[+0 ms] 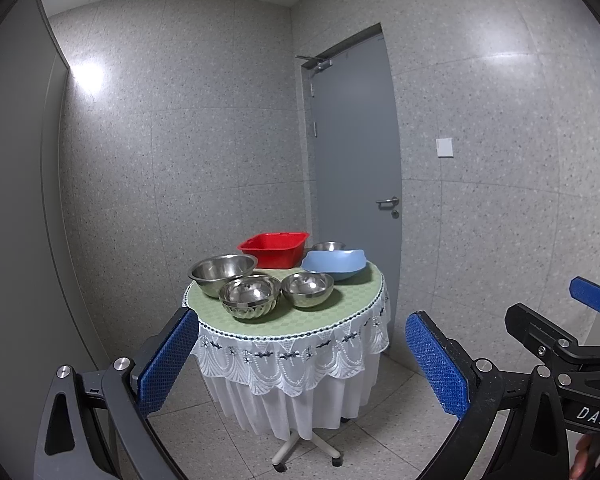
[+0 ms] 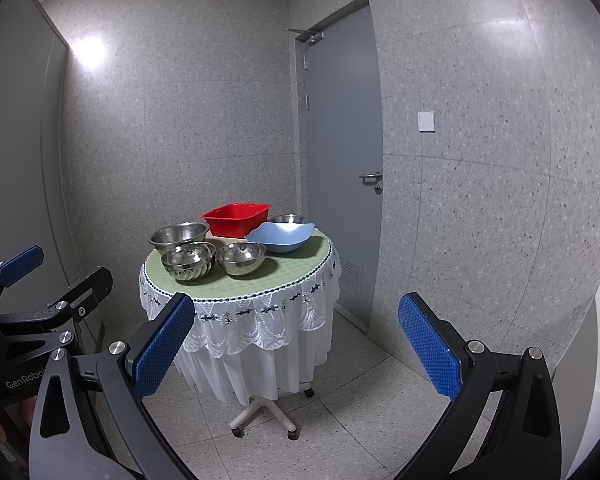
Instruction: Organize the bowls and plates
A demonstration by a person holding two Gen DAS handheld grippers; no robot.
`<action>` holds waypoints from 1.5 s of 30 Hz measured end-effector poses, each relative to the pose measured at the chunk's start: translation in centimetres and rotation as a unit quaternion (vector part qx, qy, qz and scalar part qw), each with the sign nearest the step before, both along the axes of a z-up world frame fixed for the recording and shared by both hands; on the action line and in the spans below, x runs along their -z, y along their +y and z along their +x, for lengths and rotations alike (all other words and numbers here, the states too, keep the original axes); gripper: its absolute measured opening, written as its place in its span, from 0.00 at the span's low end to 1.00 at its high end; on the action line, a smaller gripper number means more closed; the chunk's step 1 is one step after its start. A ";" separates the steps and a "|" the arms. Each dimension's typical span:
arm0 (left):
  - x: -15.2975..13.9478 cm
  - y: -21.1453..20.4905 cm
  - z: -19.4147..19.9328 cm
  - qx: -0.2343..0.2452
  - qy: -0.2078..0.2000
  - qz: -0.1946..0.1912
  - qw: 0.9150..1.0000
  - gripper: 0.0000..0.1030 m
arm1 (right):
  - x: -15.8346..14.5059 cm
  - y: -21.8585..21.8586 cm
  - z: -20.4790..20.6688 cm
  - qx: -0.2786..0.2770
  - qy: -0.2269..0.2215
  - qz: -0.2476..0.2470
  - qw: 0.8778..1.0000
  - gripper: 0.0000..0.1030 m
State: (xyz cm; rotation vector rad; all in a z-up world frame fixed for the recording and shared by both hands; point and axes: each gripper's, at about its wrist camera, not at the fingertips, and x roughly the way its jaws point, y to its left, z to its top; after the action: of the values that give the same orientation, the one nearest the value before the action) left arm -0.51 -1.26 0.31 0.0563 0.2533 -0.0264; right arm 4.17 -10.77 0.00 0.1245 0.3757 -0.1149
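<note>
"DAS" stands on the right gripper; "GenRobo", cut off, on the left gripper.

Tabletop front edge free — steel bowls crowd behind.

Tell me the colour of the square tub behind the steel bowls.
Red; the tub shows best in the left wrist view.
</note>
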 end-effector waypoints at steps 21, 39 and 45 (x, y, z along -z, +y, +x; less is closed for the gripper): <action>0.1 -0.3 0.8 -0.001 0.004 0.001 1.000 0.99 | 0.6 0.0 0.6 0.001 0.002 0.003 1.000 1.00; -2.0 -0.6 2.6 -0.001 0.026 0.005 1.000 0.99 | -0.1 -0.4 1.5 0.002 0.021 0.009 1.000 1.00; -3.2 -0.4 3.9 -0.003 0.037 0.004 0.999 0.99 | -1.0 -0.6 2.7 -0.001 0.031 0.010 0.999 1.00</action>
State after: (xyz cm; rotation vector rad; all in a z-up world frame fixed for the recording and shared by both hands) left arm 3.36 -1.65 3.52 0.0635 0.3278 -0.0211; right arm 6.85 -11.33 1.00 0.1412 0.4390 -0.1125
